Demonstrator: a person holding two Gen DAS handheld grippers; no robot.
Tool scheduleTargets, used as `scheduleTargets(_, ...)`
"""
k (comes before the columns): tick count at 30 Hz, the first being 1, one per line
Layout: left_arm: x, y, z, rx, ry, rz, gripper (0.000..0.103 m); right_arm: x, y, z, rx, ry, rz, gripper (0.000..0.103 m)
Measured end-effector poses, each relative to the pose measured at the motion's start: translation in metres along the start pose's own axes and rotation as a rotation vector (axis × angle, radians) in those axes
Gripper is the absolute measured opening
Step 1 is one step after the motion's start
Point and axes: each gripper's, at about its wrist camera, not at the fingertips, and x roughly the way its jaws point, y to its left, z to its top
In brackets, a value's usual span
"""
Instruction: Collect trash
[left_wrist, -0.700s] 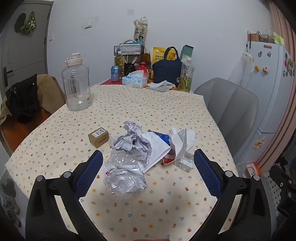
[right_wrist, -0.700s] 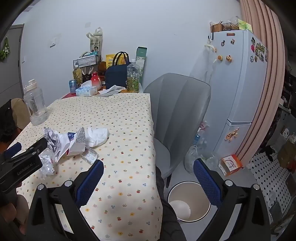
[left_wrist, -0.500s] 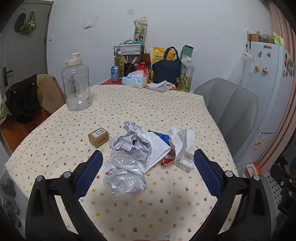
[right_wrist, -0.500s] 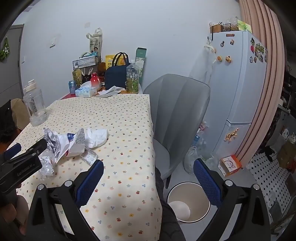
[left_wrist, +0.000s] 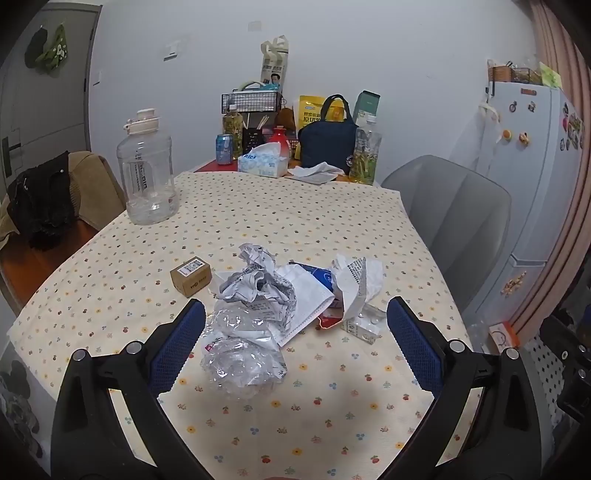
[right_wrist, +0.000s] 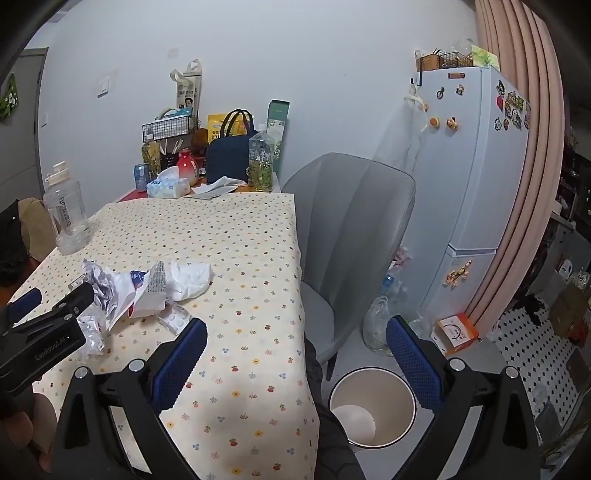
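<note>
Little has changed over the last moment: both tools hold almost the same pose as before and the trash pile lies undisturbed, so collecting has, by my judgement, not begun.

The left tool (left_wrist: 295, 347) stands wide open with nothing between its blue-padded fingers. Nearest to it, just ahead and framed between the fingers, lies the crumpled clear plastic wrapper (left_wrist: 242, 363) on the flower-dotted tablecloth of the table (left_wrist: 332, 417). Just beyond the wrapper sits the crumpled printed paper wad (left_wrist: 258, 280), lying on a flat white paper sheet (left_wrist: 308, 301). Ahead and to the right are a torn white printed carton (left_wrist: 354, 284) and a clear blister pack (left_wrist: 364, 326); ahead and to the left is a small brown cardboard box (left_wrist: 191, 276). Far ahead to the left stands a large clear water jug (left_wrist: 147, 173).

The right tool (right_wrist: 295, 358) is likewise wide open and empty, hovering at the table's right edge. Below it to the right, on the floor, stands the round white trash bin (right_wrist: 373, 404), open-topped, with something pale inside. The pile, with a crumpled white tissue (right_wrist: 192, 277), lies ahead to its left; a grey chair (right_wrist: 351, 236) stands farther ahead.

The wrapper looks the likeliest first pick, since the open fingers already bracket it.
</note>
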Motion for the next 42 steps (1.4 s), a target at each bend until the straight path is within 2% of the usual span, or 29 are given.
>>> scheduleTargets(42,0.007,0.002,-0.003,0.019,0.021,0.011,0.097,0.004,0.011,0.001,0.003,0.003,0.033,0.095)
